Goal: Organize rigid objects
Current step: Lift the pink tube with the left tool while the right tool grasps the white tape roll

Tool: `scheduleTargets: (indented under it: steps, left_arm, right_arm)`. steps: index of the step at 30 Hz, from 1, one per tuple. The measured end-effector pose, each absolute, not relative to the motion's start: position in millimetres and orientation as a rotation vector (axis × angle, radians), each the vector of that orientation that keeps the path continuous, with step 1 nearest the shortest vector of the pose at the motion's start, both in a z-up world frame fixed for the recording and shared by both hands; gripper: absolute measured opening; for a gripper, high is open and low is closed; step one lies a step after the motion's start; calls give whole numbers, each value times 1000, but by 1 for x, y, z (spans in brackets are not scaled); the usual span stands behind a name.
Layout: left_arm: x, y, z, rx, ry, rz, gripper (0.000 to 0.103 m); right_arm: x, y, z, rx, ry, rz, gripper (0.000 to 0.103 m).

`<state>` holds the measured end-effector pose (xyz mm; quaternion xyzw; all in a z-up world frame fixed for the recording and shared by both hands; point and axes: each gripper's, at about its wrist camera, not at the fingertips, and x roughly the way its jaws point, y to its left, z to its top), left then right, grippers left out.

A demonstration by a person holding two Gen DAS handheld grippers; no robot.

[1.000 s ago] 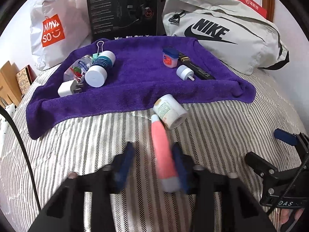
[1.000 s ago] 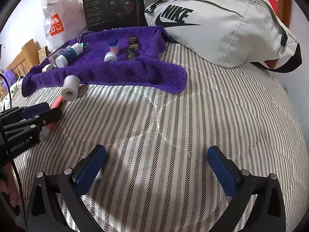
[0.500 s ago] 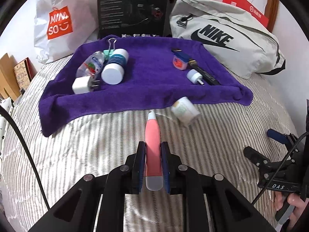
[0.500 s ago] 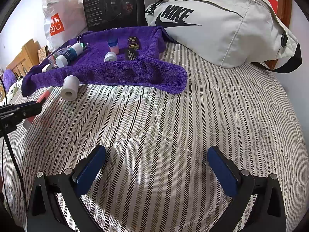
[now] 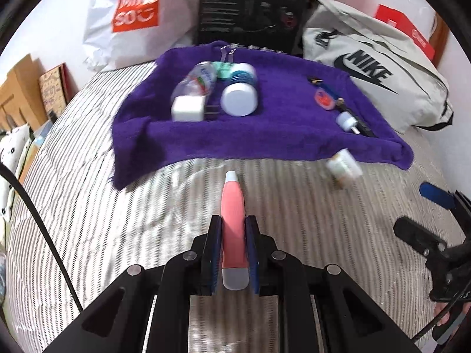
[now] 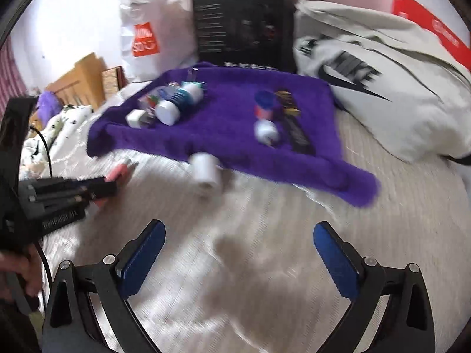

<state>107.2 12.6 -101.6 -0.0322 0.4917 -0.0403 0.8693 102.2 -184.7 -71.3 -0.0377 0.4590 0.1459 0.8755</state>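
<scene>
Pink tube [image 5: 232,214] is clamped in the left gripper [image 5: 232,232], pads pinching its lower body, white tip pointing at the purple towel [image 5: 279,135]. It looks light and stiff (smooth, so possibly slippery), so a mid-body hold suits it. The white jar [image 6: 204,172] lies on the bed just off the towel's edge. The right gripper [image 6: 238,247] hangs wide open, empty.

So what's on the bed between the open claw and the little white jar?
Nothing. In the right wrist view, only bare striped bedcover lies between the right claw and the white jar.
</scene>
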Motion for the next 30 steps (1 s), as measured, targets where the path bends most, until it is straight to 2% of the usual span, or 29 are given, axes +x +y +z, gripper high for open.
scheduleTargets:
  steps: [5,9,11,16,17,19,20,30]
  left_arm:
    - [107,34,-103,-109,1035,-64,16]
    - [106,45,-102,-133,1031,-62,16]
    - [107,49,-102,-143,1031,-64,16]
    - [108,53,-104,-158,1037,-66,16]
    - [108,53,-104,-154,1038,-67,16]
    - [108,52,-104,-151,1040,-68,16]
    - [108,52,-104,-148,1041,-68,16]
    - [106,45,-102,-134,1044,-82,16]
  right_arm:
    - [129,-164,-84,-57,983,359,80]
    - [144,-155,-95,-43,1018,374,73]
    - [149,-149,-99,-65,1019,379,63]
    - [157,-136,-104,-158,1008,364,55]
    - [157,-135,-104,-175,1001,361,47]
    - [157,-134,-103,-193,998,375,40]
    - [157,-134,-103,-195,1004,384,29]
    - [127,-159,-92,-211,1047,348,29]
